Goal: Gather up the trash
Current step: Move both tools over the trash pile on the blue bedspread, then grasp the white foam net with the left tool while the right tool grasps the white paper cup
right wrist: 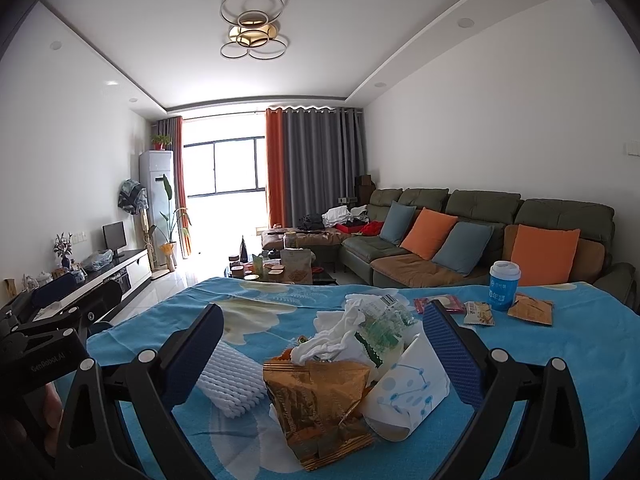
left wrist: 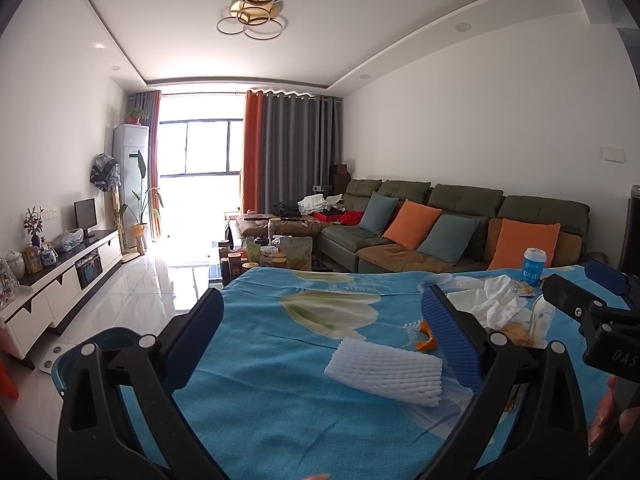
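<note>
Both hand-held grippers are hovering over the table (left wrist: 280, 392), which is wearing a blue flowered cloth, and both are gaping wide with nothing between the fingers.

The left hand-held gripper (left wrist: 324, 336) is pointing at a white foam net (left wrist: 384, 372) that is lying flat just ahead of it, nearer its right finger. An orange peel (left wrist: 426, 338) is sitting just beyond the net, touching or nearly touching that same finger. A blue bin (left wrist: 96, 354) is showing low on the gripper's left, past the table edge; it is probably standing there so trash can be dropped straight off the side.

The right hand-held gripper (right wrist: 322, 344) is framing a heap of litter directly between its fingers: a gold wrapper (right wrist: 320, 404) nearest the camera, a crumpled tissue (right wrist: 340, 334) behind it, a clear bag (right wrist: 384, 330) with green print, and a white paper (right wrist: 412, 388) with blue dots leaning toward the right finger. The foam net is lying beside the left finger. Farther out, ahead and to the right, a blue cup (right wrist: 504, 286) is standing upright among small snack packets (right wrist: 530, 309).

With the jaws spread this wide around the pile, the right side is looking set for a first pick, likely the gold wrapper on top.
</note>
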{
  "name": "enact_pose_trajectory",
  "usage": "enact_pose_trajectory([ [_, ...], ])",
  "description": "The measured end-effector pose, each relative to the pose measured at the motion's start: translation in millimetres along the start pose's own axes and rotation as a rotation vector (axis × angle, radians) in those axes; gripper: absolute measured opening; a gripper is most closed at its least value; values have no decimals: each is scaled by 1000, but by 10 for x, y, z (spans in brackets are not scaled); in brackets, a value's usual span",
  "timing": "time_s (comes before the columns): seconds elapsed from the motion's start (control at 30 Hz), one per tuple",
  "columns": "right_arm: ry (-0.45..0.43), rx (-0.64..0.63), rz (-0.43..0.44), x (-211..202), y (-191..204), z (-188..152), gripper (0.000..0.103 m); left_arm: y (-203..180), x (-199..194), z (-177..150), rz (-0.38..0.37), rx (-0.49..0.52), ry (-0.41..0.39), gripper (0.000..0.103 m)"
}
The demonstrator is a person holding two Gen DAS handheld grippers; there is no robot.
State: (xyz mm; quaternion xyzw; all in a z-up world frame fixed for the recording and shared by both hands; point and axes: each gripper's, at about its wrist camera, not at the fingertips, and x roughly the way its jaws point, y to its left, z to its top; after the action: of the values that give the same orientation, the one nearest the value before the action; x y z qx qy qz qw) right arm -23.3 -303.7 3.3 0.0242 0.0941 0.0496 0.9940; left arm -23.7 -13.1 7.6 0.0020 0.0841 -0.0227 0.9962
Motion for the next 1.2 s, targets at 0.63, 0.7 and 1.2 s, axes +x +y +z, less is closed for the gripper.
enact_pose_trajectory([
  [0.63, 43, 23, -14, 68, -102, -54, 96, 75, 131, -86, -26, -23, 66, 97],
  [0.7, 60, 31, -20, 100, -146, -67, 96, 89, 204, -106, -56, -28, 102, 97],
  [1.2, 280, 177, -39, 472, -616, -276, 87, 51, 1135, -474, -199, -44, 498, 90],
])
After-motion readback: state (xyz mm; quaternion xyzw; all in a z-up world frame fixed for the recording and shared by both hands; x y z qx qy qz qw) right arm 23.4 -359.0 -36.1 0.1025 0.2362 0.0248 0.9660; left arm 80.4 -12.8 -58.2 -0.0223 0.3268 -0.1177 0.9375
